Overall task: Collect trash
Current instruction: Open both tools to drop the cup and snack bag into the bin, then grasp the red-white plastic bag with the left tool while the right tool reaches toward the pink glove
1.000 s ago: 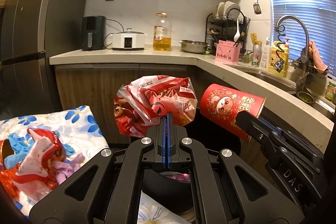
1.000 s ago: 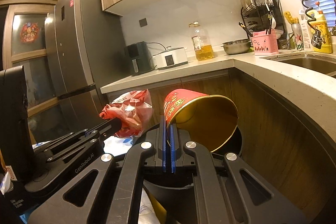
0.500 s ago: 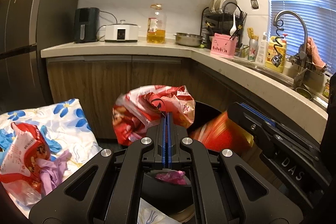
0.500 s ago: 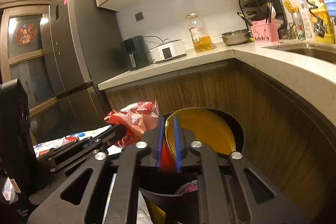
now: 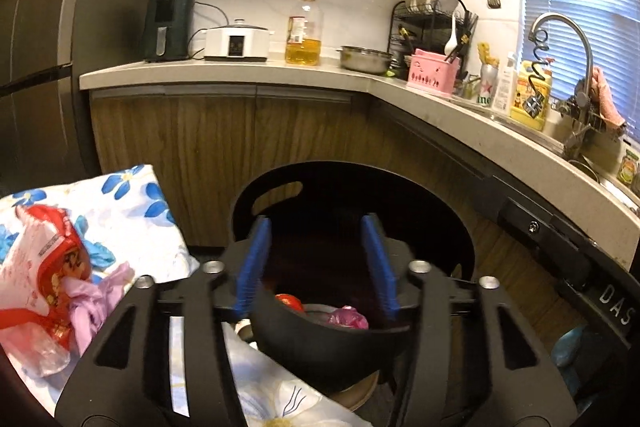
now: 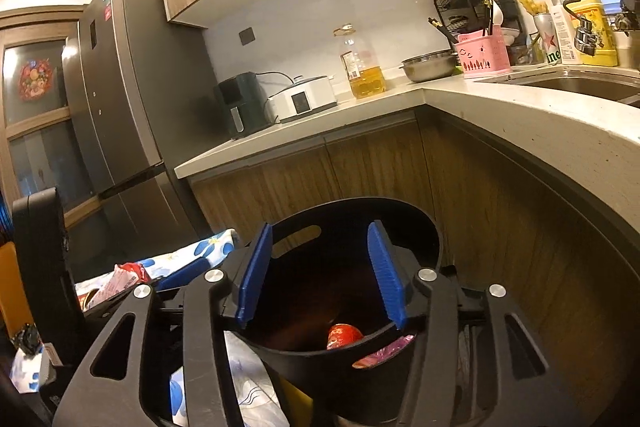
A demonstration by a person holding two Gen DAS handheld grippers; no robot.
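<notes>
My left gripper (image 5: pixel 318 263) and right gripper (image 6: pixel 320 273) are both opening, nothing between the jaws, above the round black plastic bin (image 5: pixel 320 347) holding red and pink trash (image 5: pixel 346 317).

A black round trash bin (image 5: pixel 320 351) with a slot handle in its far wall stands open, holding a red cup (image 6: pixel 343 335) lying on its side and crumpled pink plastic (image 5: pixel 348 317). Beside it, on a floral cloth (image 5: pixel 132 203), lie a crumpled red-and-white wrapper (image 5: pixel 48 267) and a lilac glove (image 5: pixel 100 295).
</notes>
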